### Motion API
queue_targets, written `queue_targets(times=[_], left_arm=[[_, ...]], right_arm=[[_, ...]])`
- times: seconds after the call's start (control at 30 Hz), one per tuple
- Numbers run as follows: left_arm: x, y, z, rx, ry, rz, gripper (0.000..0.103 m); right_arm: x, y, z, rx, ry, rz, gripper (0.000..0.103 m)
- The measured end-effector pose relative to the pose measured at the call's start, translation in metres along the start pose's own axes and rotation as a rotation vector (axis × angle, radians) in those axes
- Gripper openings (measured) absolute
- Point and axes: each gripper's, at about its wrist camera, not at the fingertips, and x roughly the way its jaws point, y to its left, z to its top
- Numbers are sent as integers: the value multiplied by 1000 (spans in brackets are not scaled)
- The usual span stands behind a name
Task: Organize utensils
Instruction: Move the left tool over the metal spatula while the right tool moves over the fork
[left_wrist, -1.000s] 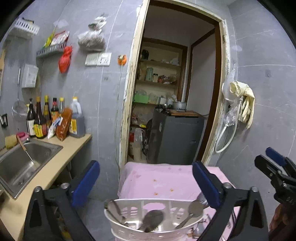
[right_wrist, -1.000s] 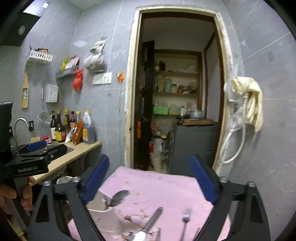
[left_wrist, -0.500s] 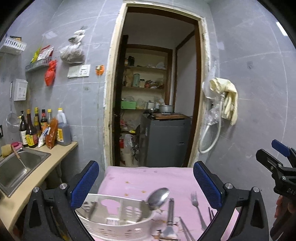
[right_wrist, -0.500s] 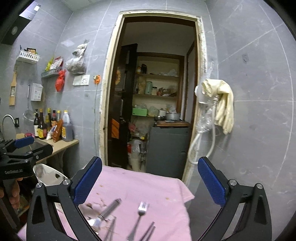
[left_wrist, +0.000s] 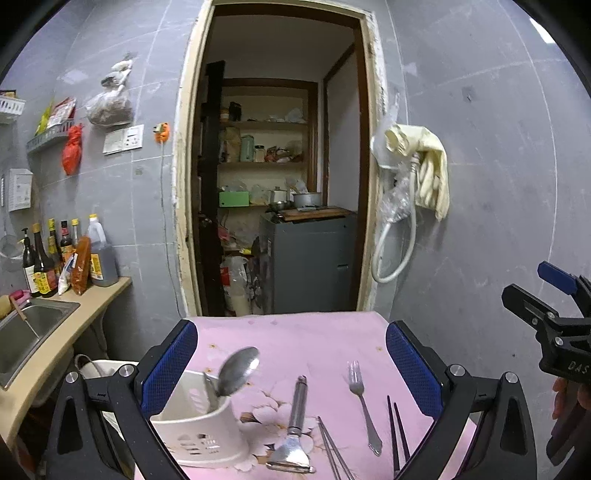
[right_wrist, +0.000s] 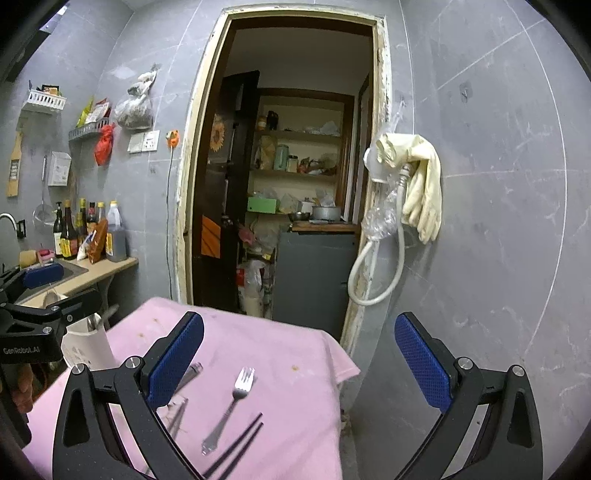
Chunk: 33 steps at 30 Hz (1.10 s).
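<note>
A white utensil holder (left_wrist: 195, 424) stands on the pink tablecloth (left_wrist: 295, 343) with a spoon (left_wrist: 236, 369) in it. A peeler (left_wrist: 295, 424), metal chopsticks (left_wrist: 332, 446), a fork (left_wrist: 362, 402) and dark chopsticks (left_wrist: 397, 432) lie on the cloth to its right. My left gripper (left_wrist: 288, 365) is open and empty above them. My right gripper (right_wrist: 299, 354) is open and empty above the fork (right_wrist: 232, 402) and dark chopsticks (right_wrist: 236, 446). The holder (right_wrist: 88, 347) shows at the left, behind the left gripper's body.
A counter with a sink (left_wrist: 26, 328) and sauce bottles (left_wrist: 66, 258) runs along the left wall. An open doorway (left_wrist: 280, 184) leads to a pantry with a grey cabinet (left_wrist: 310, 258). Gloves and a hose (left_wrist: 417, 184) hang on the right wall. The table's right edge (right_wrist: 343, 387) drops off.
Both grippers have swung to the right. In the left wrist view the holder moved from centre to lower left, and the peeler, fork and chopsticks came into view. Both stay open.
</note>
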Motion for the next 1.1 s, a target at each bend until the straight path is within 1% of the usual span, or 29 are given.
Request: queue_targets(times=[0.23, 0.5, 0.83, 0.9, 1.1], left_arm=[[9, -18, -14, 31, 42, -26, 103], [25, -34, -26, 66, 92, -68, 103], [53, -54, -45, 87, 131, -72, 103], [60, -57, -50, 84, 141, -70, 103], [86, -59, -66, 51, 197, -59, 103]], right_arm=[[7, -15, -18, 0, 41, -11, 102], [23, -29, -36, 6, 82, 8, 102], [57, -47, -67, 32, 124, 32, 102], [65, -49, -73, 38, 139, 42, 102], [94, -53, -89, 54, 180, 109, 102]])
